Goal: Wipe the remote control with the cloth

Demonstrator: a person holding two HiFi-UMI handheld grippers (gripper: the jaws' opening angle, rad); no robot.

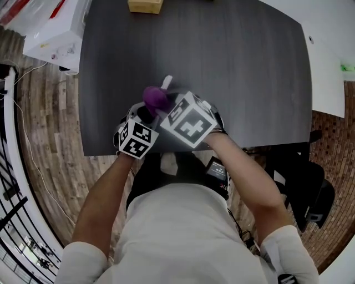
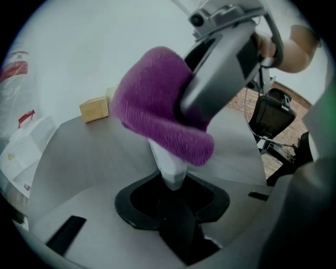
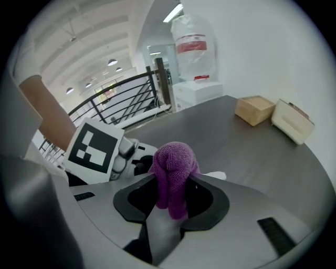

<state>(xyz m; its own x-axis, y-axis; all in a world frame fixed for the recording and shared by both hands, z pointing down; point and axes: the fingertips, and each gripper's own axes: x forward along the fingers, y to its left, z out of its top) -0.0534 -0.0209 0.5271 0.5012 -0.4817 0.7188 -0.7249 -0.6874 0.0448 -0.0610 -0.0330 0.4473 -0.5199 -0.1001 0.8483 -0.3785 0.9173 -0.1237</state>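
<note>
A white remote control (image 2: 170, 169) sticks up from between the jaws of my left gripper (image 2: 173, 197), which is shut on its lower end. A purple cloth (image 2: 157, 113) is draped over the remote's upper part. My right gripper (image 3: 170, 210) is shut on that cloth (image 3: 173, 176), and the remote's white tip (image 3: 216, 175) peeks out behind it. In the head view both grippers meet over the near edge of the dark table (image 1: 233, 61), with the cloth (image 1: 156, 97) and the remote's tip (image 1: 167, 82) just beyond the marker cubes.
A cardboard box (image 1: 145, 5) sits at the table's far edge, with a white box (image 3: 293, 121) beside it. A white carton (image 1: 55, 33) lies off the table's far left corner. A black chair (image 1: 305, 183) stands on the right, over wood flooring.
</note>
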